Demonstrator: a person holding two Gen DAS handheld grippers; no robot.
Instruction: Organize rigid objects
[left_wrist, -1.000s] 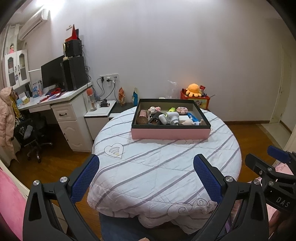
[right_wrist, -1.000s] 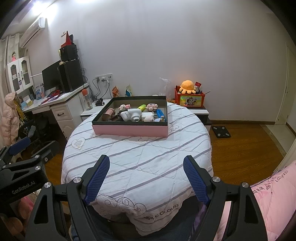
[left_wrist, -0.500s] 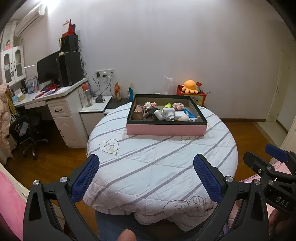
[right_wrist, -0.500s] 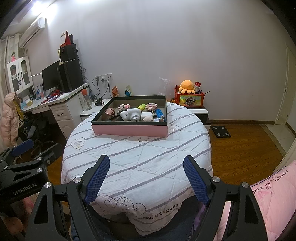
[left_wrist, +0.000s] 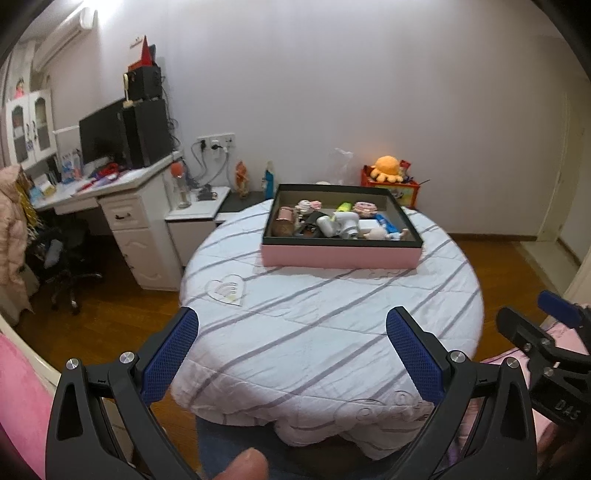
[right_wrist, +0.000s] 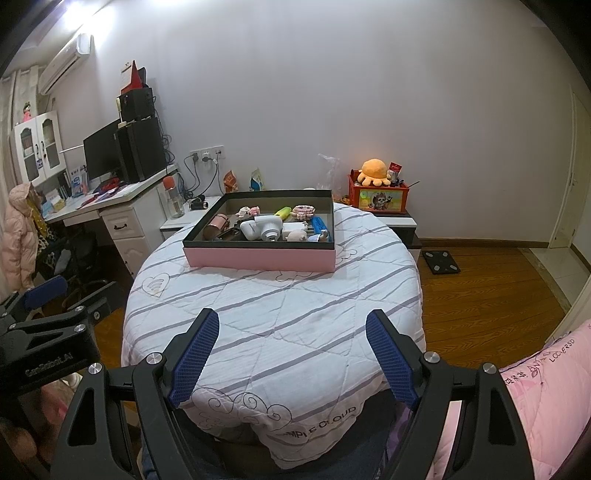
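A pink box with a black rim (left_wrist: 340, 255) (right_wrist: 258, 257) stands at the far side of a round table under a white striped quilt (left_wrist: 325, 332) (right_wrist: 280, 310). Inside lie several small objects: a white device (right_wrist: 260, 228), a copper cylinder (right_wrist: 216, 223), a yellow-green item (right_wrist: 282, 212), a blue item (right_wrist: 318, 224). My left gripper (left_wrist: 291, 350) is open and empty above the table's near edge. My right gripper (right_wrist: 291, 354) is open and empty, likewise near the front edge. Each gripper shows at the other view's side.
A white desk (right_wrist: 122, 218) with monitor and speakers stands at the left. A black office chair (left_wrist: 66, 266) is beside it. A red toy box with an orange plush (right_wrist: 376, 194) sits behind the table. A scale (right_wrist: 441, 261) lies on the wooden floor. Pink bedding (right_wrist: 535, 387) is at right.
The left wrist view has shifted slightly, so the table and box sit a little differently in frame. The right gripper is almost still. Both stay open.
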